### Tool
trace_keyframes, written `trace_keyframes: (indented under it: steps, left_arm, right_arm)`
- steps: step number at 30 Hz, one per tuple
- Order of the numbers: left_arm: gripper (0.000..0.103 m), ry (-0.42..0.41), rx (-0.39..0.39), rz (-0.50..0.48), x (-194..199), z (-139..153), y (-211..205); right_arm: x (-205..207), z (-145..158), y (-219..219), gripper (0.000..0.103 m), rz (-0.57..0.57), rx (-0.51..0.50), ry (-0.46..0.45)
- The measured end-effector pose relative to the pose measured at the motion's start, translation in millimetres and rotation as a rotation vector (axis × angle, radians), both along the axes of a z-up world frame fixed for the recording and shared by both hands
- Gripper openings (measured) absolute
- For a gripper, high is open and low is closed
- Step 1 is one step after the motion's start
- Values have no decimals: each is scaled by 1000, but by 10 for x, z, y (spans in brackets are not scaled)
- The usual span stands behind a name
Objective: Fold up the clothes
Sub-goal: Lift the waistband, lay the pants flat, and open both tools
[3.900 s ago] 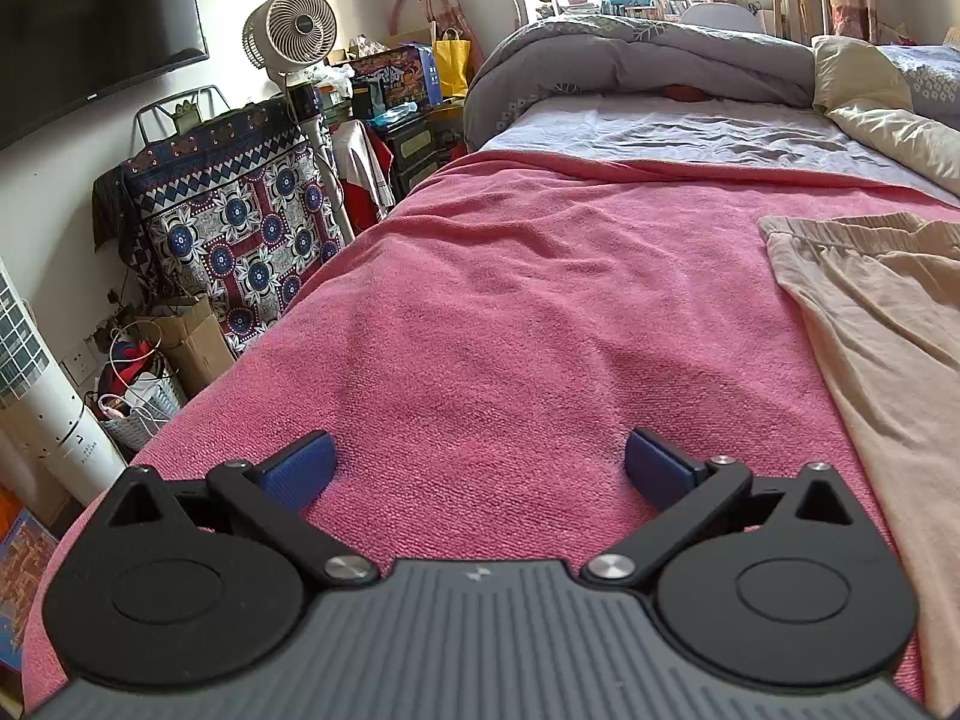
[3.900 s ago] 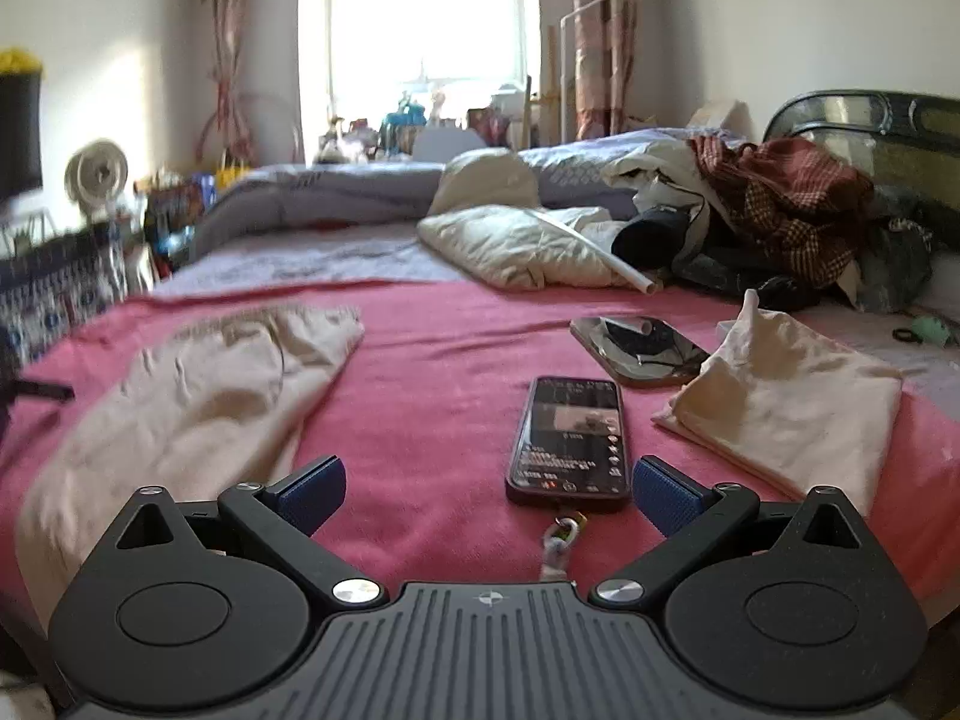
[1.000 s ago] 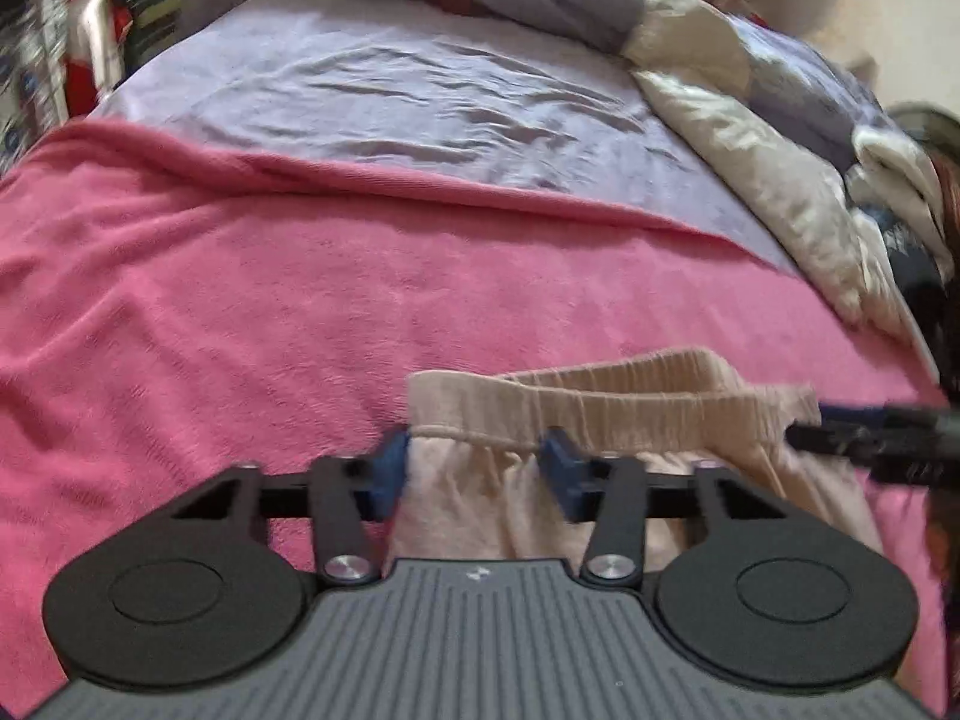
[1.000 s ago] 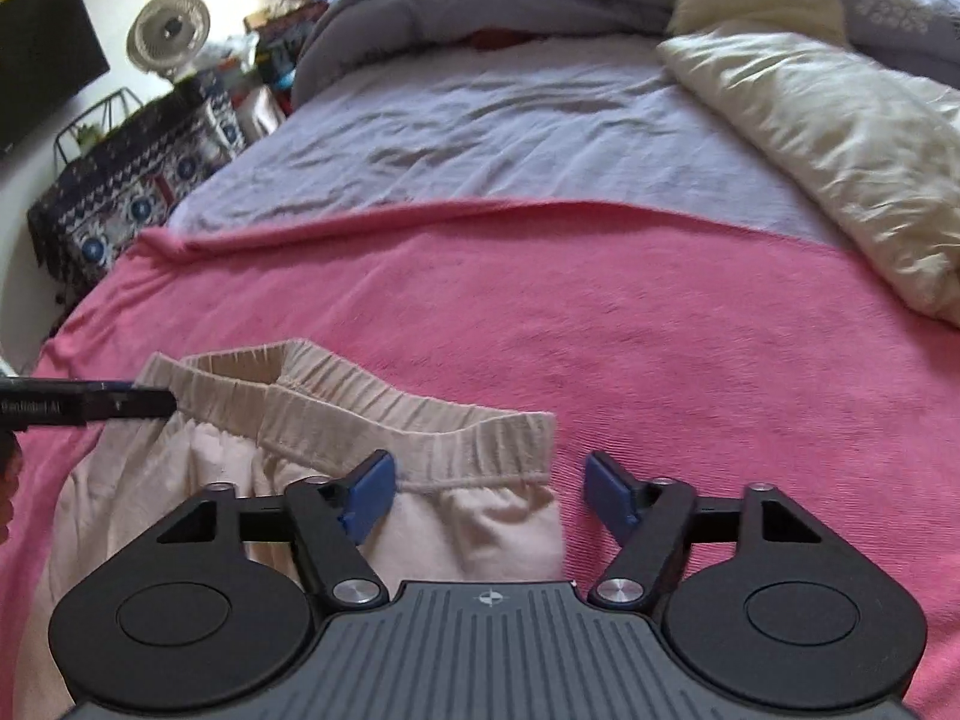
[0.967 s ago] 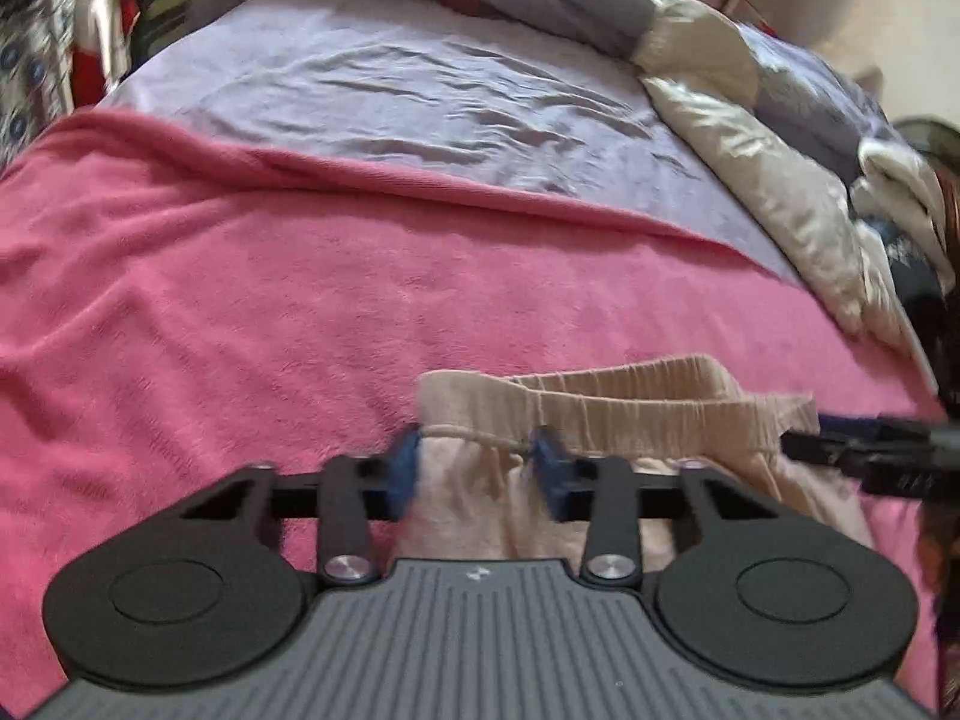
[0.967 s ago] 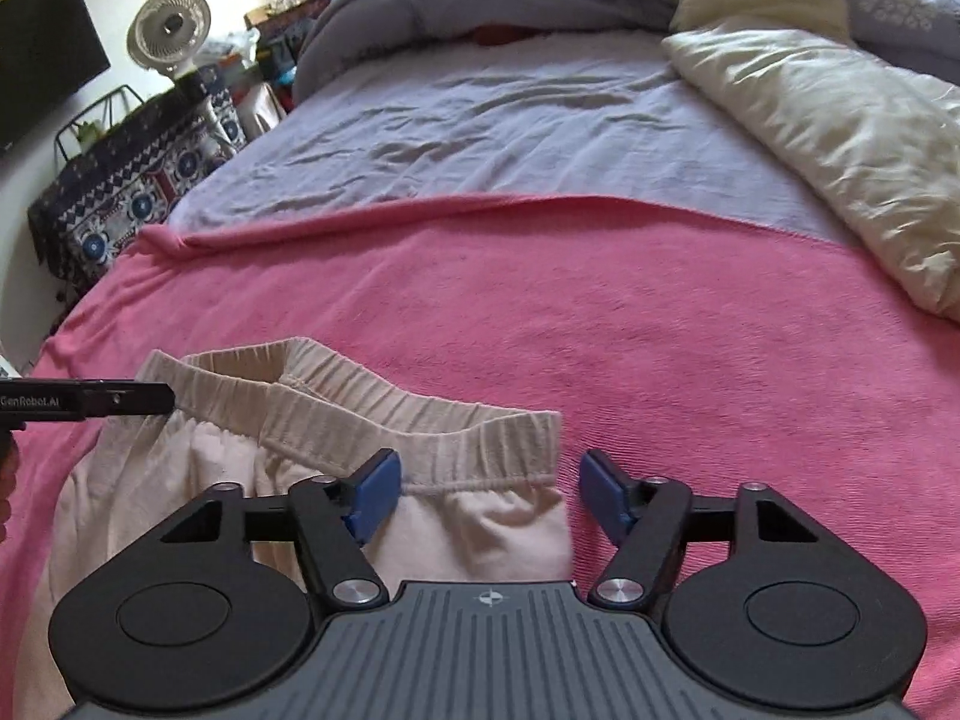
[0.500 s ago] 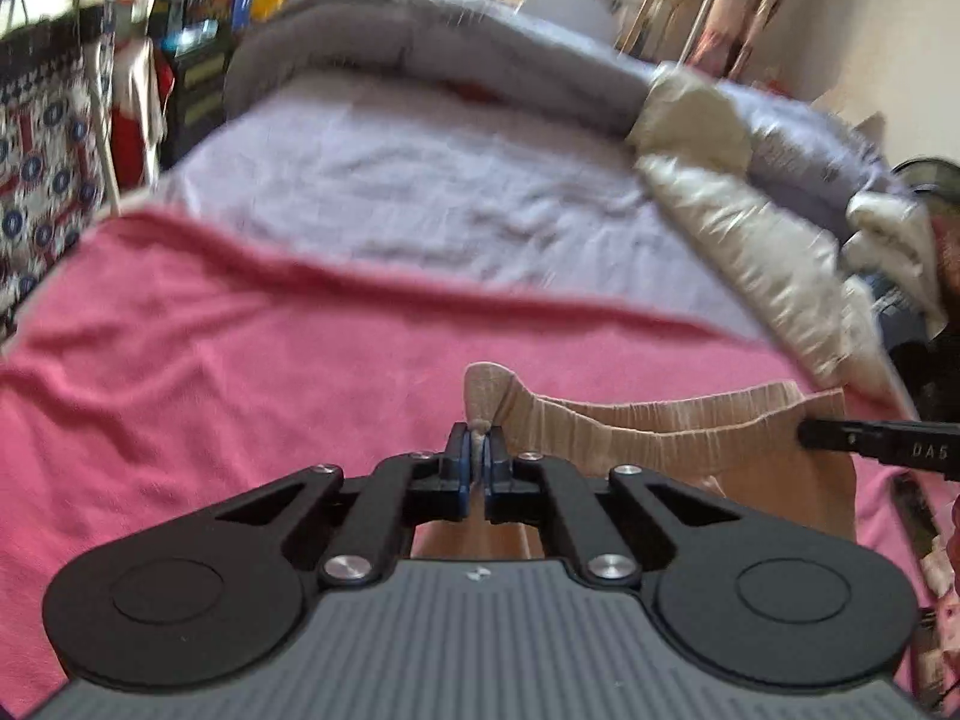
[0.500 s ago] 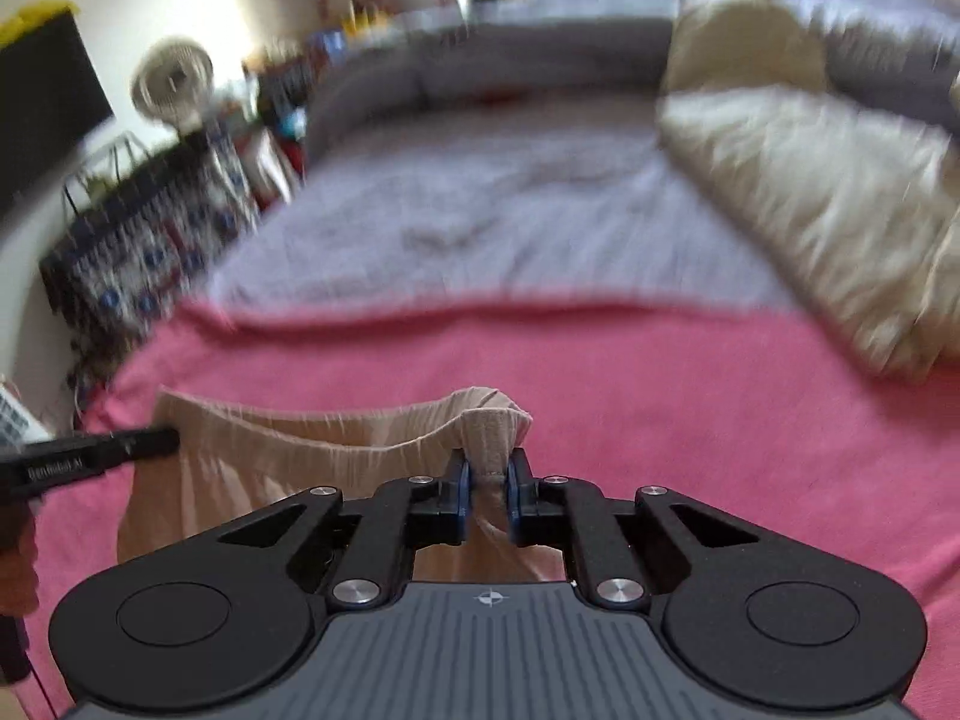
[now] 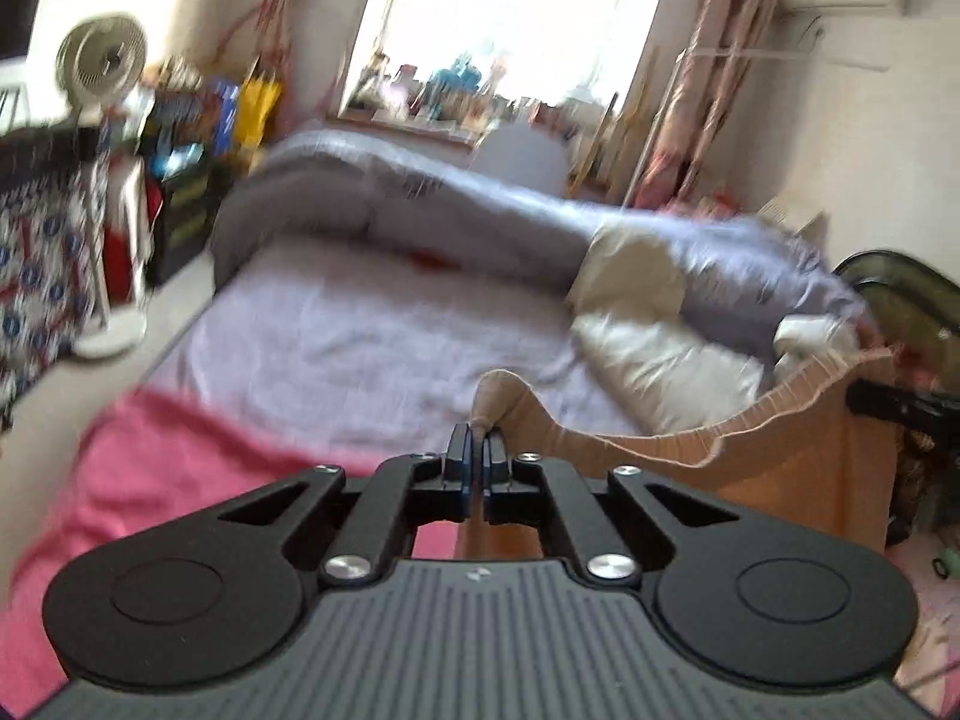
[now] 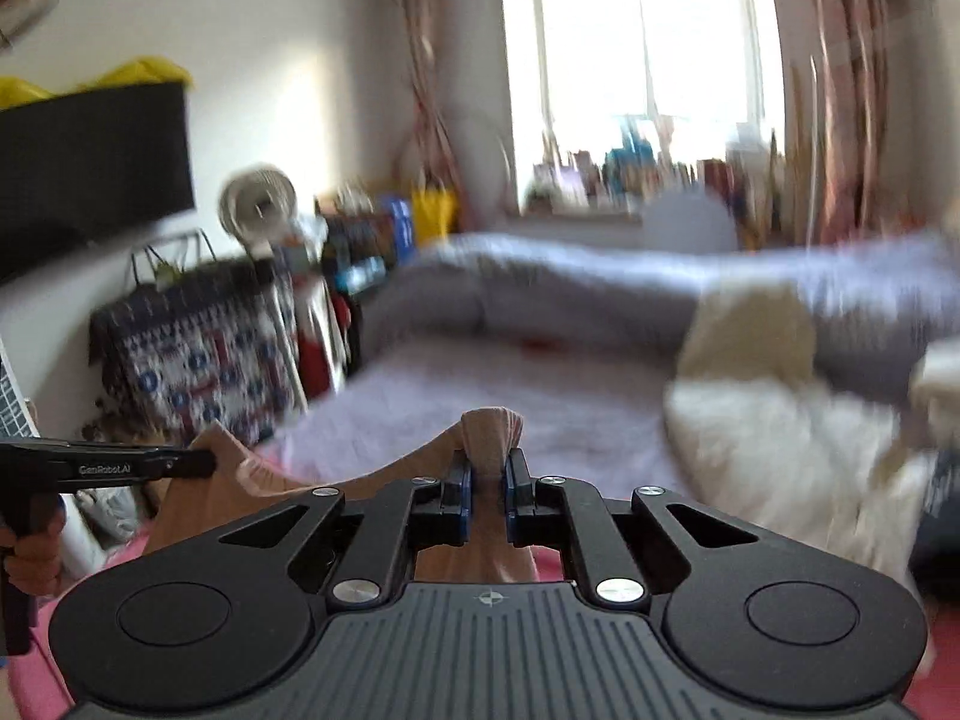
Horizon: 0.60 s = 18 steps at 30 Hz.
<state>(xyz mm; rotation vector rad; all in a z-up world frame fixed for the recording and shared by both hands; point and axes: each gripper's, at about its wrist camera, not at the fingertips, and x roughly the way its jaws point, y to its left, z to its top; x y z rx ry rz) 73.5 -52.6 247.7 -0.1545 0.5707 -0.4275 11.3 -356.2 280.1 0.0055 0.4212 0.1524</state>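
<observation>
We held the beige trousers [image 9: 750,456] up by the waistband over the pink blanket [image 9: 180,468], one corner in each claw. The left gripper [image 9: 478,450] was clamped tight on its corner, a tuft of fabric poking out just ahead of its tips; the right gripper [image 10: 487,474] was pinched shut on a thicker bunch, its blue pads [image 10: 461,495] pressed against the cloth. The waistband sagged in a curve between the two claws. To do this lift well, we judged, both hands should keep level and draw slightly apart so the band runs taut and the legs hang free below before any fold is laid. The left wrist view showed the garment's front panel hanging to the right of its claw and the other tool's dark tip [image 9: 900,405] at the far corner; the right wrist view alone showed the person's hand [image 10: 33,552] on the left tool's grip, low to its left
</observation>
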Motion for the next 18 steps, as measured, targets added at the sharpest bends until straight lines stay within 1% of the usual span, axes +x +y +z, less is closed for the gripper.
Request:
trace_keyframes:
  steps: [2, 4, 5, 6, 7, 8, 9, 10, 11, 12, 13, 14, 15, 16, 17, 18]
  left_arm:
    - [0, -18, 35, -18, 255, 34, -74]
    - [0, -35, 77, -34, 536, 36, -165]
    - [1, -42, 121, -35, 693, -37, -248]
    - [2, -47, 184, -32, 862, -168, -362]
    - [3, -40, 247, -31, 1030, -324, -469]
    - [7, 6, 320, -38, 1244, -572, -584]
    - [16, 79, 386, -42, 1450, -862, -690]
    - [18, 172, 442, -31, 1612, -1162, -745]
    - [18, 278, 498, -10, 1763, -1480, -774]
    - [17, 349, 541, 19, 1837, -1703, -773]
    - [16, 393, 573, 54, 1850, -1852, -750]
    - [16, 412, 561, 77, 1812, -1932, -688]
    - [18, 413, 515, 90, 1733, -1958, -596]
    - [30, 412, 453, 99, 1637, -1963, -483]
    - [44, 409, 400, 111, 1540, -1944, -377]
    - [49, 401, 373, 129, 1449, -1921, -298]
  right_arm:
    - [188, 124, -12, 12, 8, -45, -55]
    - [510, 81, -20, 12, -1, -102, -95]
    - [702, 0, -14, 12, -11, -129, -102]
    - [927, -151, -5, 14, -24, -159, -91]
    - [1173, -349, 5, 24, -42, -191, -67]
    - [1403, -590, 1, 43, -75, -220, -8]
    - [1622, -858, -13, 51, -120, -246, 75]
    - [1841, -1127, -26, 57, -164, -272, 158]
    - [1976, -1356, -53, 56, -194, -280, 250]
    - [2056, -1559, -89, 56, -215, -277, 347]
    - [2025, -1678, -122, 56, -223, -253, 391]
    - [1923, -1744, -152, 62, -222, -216, 402]
    - [1771, -1778, -183, 68, -215, -179, 395]
    - [1579, -1787, -211, 82, -202, -147, 375]
    - [1377, -1783, -219, 87, -181, -125, 359]
    - [1173, -1773, -215, 87, -157, -108, 347]
